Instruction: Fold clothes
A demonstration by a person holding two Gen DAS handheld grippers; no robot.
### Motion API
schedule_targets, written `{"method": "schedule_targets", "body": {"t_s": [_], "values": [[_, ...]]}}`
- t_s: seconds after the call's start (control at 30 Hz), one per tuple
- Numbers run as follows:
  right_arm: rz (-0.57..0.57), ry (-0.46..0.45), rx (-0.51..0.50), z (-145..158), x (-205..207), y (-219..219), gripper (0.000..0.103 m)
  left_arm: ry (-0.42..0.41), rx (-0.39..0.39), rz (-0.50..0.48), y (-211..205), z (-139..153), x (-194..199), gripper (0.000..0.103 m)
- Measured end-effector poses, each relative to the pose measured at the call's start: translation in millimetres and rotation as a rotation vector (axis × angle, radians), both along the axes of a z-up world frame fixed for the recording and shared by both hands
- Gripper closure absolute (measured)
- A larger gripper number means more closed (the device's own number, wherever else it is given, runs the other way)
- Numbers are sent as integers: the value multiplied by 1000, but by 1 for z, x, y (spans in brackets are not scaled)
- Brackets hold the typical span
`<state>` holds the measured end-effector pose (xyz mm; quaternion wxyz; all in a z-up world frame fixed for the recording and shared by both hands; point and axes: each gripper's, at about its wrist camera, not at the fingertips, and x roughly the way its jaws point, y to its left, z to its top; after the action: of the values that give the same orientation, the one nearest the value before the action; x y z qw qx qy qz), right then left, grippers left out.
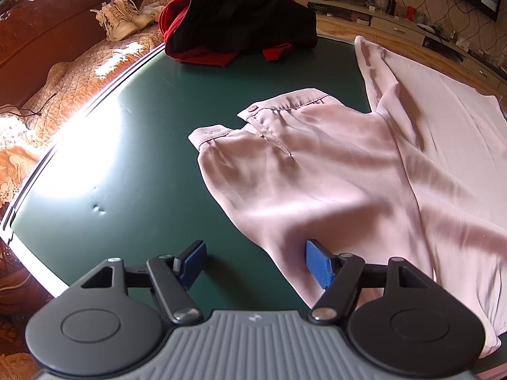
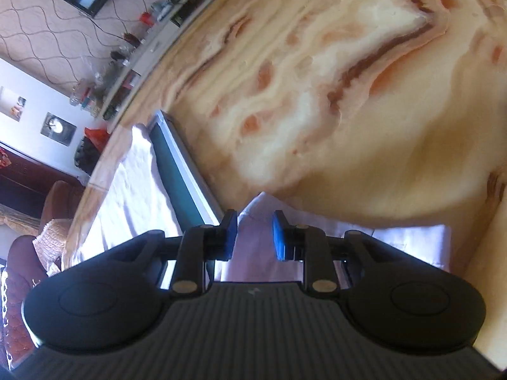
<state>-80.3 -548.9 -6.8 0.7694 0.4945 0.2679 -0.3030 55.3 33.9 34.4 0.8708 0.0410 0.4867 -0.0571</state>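
1. Your green table [image 1: 142, 145] carries everything here; there's a bright sun glare along its left edge, and the marbled floor [image 2: 332, 79] shows past its right edge in the right wrist view.
2. The pale pink shirt [image 1: 364, 174] is spread over the right half of the table, running from the near edge up toward the far right corner. One sleeve reaches in toward the middle, with its buttoned cuff [image 1: 253, 109] lying flat on the green top.
3. A black and red clothes pile [image 1: 240, 22] sits bunched up at the far edge, well apart from the shirt.
4. Your left gripper [image 1: 256, 262] is spread wide at the near edge. Its right blue pad [image 1: 318, 264] is right by the shirt's edge, the other pad is over bare table, and nothing's between them.
5. Your right gripper [image 2: 255, 236] is out at the table's right edge with the fingers parted. A fold of the pink fabric [image 2: 253, 221] sits in the gap, but the pads aren't pressing on it.
6. A pair of white sneakers [image 1: 120, 19] rests on the sofa beyond the far left corner.
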Motion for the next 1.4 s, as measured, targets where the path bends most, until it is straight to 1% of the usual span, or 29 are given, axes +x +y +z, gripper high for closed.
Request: {"method": "schedule_targets", "body": {"t_s": [0.03,0.07,0.1,0.2,0.3,0.43,0.53,0.63,0.67,0.7,0.73,0.8,0.9,0.97,1.07,1.1,1.17,1.23,1.33,1.4], "values": [[-5,8,-36,4,-9,-2,70,-2,-1,-3,1,0,-1,28],[6,24,-64,7,-17,-6,65,-3,-1,-5,1,0,-1,28],[25,40,-80,7,-24,-9,64,-5,-1,-7,2,0,-1,28],[83,100,-93,8,-51,-13,63,-6,-2,-4,2,0,-2,28],[73,146,-102,7,-81,-11,63,-6,-1,1,1,0,-2,28],[47,113,-61,-6,-111,-4,63,-4,0,1,0,0,-3,27],[29,59,-56,-13,-117,3,63,-1,1,1,0,0,-4,27],[26,2,-44,-19,-113,7,64,3,0,0,0,1,-6,27],[33,0,-40,-20,-110,8,75,2,0,-1,0,1,-6,27],[39,7,-27,-23,-107,9,94,2,0,-2,0,1,-7,27],[35,2,-20,-25,-106,10,94,2,0,-2,1,1,-7,27],[9,13,-40,-22,-108,15,94,5,0,-2,1,1,-6,27],[-86,30,-127,0,-124,30,94,6,1,-9,2,1,-6,27],[-128,67,-214,21,-135,46,94,3,1,-12,2,0,-6,26],[-125,176,-340,44,-136,70,94,0,0,-15,1,0,-4,24],[-123,208,-356,46,-134,73,94,-1,-3,-15,0,0,-4,24],[-116,267,-367,43,-126,76,94,2,-12,-16,-1,0,-4,24],[-105,311,-344,33,-120,73,92,7,-27,-20,0,1,-5,24],[-87,321,-309,16,-111,71,89,9,-40,-23,2,2,-6,24],[-111,327,-306,11,-110,74,82,2,-40,-20,5,3,-6,24]]}}
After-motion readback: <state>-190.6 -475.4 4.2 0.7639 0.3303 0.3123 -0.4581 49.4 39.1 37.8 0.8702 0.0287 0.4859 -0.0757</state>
